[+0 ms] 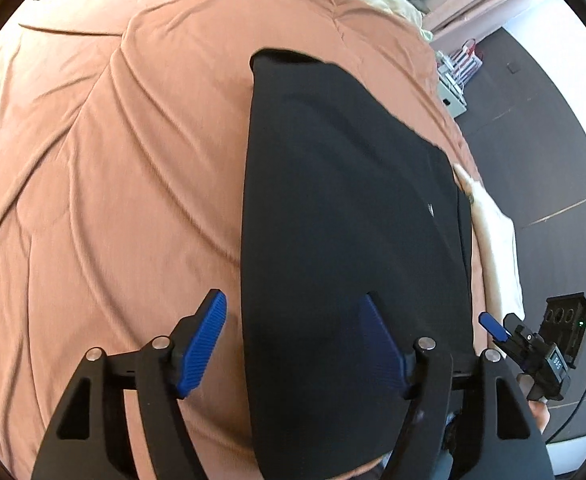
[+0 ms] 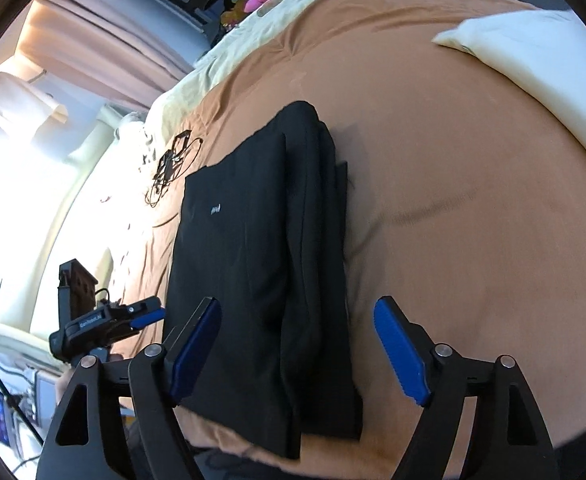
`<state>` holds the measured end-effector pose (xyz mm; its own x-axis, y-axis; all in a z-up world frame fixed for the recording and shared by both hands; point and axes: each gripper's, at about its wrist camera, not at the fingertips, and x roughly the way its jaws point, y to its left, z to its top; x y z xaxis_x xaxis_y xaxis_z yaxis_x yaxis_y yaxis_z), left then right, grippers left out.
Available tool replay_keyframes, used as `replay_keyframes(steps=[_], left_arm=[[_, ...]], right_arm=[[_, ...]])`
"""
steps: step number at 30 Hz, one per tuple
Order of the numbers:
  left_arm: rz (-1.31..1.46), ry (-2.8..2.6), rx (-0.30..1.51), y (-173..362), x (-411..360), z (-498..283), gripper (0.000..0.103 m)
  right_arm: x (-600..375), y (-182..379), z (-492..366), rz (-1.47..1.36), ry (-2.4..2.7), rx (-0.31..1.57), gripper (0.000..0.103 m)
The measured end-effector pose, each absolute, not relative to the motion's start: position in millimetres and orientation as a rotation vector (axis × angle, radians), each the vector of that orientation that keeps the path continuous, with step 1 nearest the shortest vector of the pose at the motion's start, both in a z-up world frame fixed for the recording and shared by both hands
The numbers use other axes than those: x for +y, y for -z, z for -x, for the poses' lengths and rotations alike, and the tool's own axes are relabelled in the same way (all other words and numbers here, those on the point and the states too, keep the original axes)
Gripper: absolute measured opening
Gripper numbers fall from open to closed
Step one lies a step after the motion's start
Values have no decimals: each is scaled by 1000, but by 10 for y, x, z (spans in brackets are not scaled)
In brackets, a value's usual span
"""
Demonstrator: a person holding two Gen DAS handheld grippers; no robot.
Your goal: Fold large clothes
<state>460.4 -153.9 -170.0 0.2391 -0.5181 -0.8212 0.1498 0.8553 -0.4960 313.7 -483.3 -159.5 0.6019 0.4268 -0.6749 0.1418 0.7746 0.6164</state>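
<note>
1. Black garment (image 1: 353,216): folded into a long strip, lying flat on the orange bedspread (image 1: 113,180); runs from bottom centre to upper centre of the left wrist view.
2. Same garment in the right wrist view (image 2: 261,248): stacked layers visible along its right edge, small pale logo on the upper left part.
3. Left gripper (image 1: 293,340): jaws spread wide, blue pads (image 1: 205,344) apart, nothing clamped; left pad over the bedspread, right pad over the garment's near end.
4. Right gripper (image 2: 299,348): jaws spread wide, holding nothing; garment's near end seen between the blue pads (image 2: 401,352), contact not shown.
5. Cream pillow (image 2: 533,60): upper right of the right wrist view, well apart from the garment.
6. Black cables (image 2: 173,164): on the bedspread, left of the garment's far end.
</note>
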Motion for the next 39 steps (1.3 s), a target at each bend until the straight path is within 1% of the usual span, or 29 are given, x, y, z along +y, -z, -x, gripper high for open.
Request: replay_keyframes(steps=[1,3,8,16,19,25,27,29,30,31,33,36,39], left_arm=[[353,469,1252,1709,-1543,-4688,71],[357,471,1252,1736,-1566,-4805,71],[367,464,1249,1807,-1592,-5076,71],[402,494,1244,1912,-1644,-5397,71],[425,476,1223,1942,-1633,-5498,71],[467,505,1242,2024,-1712,-5604,71],[474,530,1249,2038,-1735,-5601,67],[449,526,1245,2006,-1782,-5593,67],[438,523,1246,1991,-1799,-5591,66],[434,516,1245,1979,-1800,-5591,63],[438,496,1247,1956,-1808,-5582,48],[421,485,1232,1860,-1824,-5521,34],[397,495,1196,1684,-1809,-5415,27]], right_arm=[[-4835,1593,-3187,-685,-190,931,82],[-4860,1618,-3359,-683,-204,944,88],[-4905,1670,-3744,-695,-257,958,92],[-4969,1954,-4261,-743,-297,1019,92],[-4966,2060,-4386,-760,-311,1039,92],[-4885,2186,-4598,-776,-372,1064,92],[-4828,2196,-4637,-771,-393,1076,93],[-4791,2211,-4668,-759,-393,1097,93],[-4770,2211,-4688,-755,-393,1102,87],[-4758,2201,-4709,-751,-393,1101,80],[-4754,2193,-4719,-764,-396,1106,42],[-4674,2086,-4698,-746,-408,1080,21],[-4545,1875,-4628,-674,-399,1043,17]])
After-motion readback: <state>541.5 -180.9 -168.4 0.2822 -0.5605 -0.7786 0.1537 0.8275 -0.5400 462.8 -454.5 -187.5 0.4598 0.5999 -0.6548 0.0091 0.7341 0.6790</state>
